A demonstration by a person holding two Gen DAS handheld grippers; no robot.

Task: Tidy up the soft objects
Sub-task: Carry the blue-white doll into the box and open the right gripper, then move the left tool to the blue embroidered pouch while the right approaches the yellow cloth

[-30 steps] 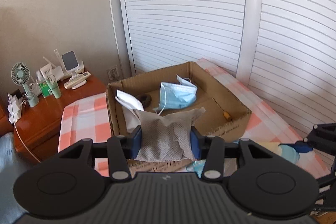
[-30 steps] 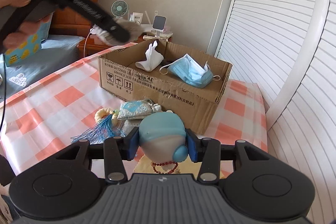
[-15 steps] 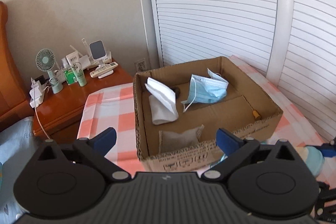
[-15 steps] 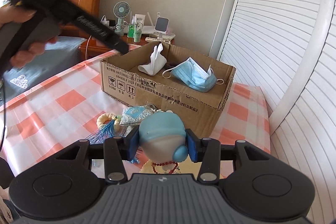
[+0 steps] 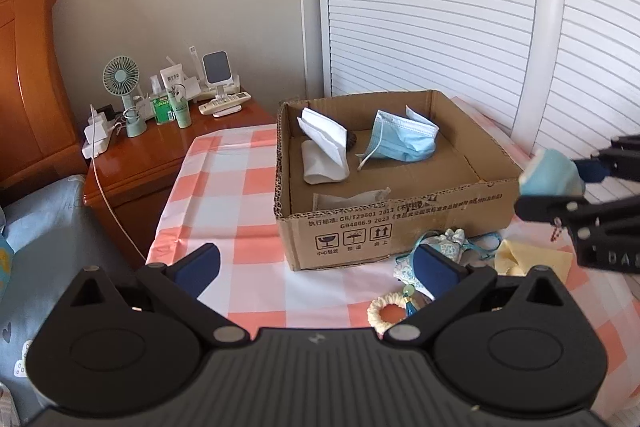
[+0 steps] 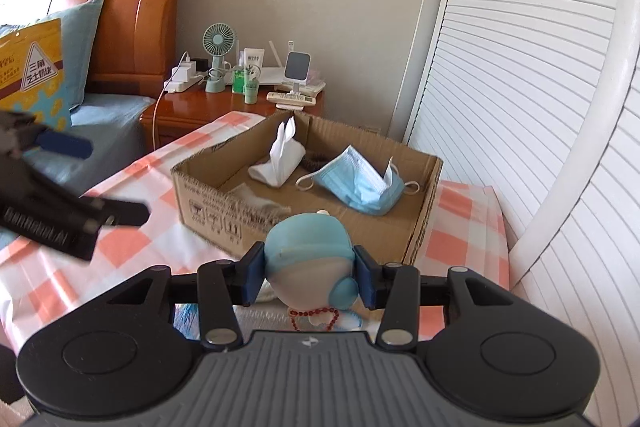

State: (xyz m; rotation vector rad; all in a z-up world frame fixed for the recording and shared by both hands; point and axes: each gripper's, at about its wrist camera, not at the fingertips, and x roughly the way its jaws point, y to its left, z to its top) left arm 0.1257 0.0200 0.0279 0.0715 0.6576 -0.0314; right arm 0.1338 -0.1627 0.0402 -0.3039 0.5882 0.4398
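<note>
Our right gripper (image 6: 309, 281) pinched a blue and white plush toy (image 6: 310, 259) between its pads, held level in the air just short of the near wall of the cardboard box (image 6: 420, 227), a red bead chain hanging below the toy. Our left gripper (image 5: 316, 271) had its fingers spread wide, empty, above the checked tablecloth (image 5: 224, 187) before the box. Inside the box lay a face mask (image 5: 400, 143), a folded white cloth (image 5: 324, 157) and a grey pouch (image 5: 348, 199).
</note>
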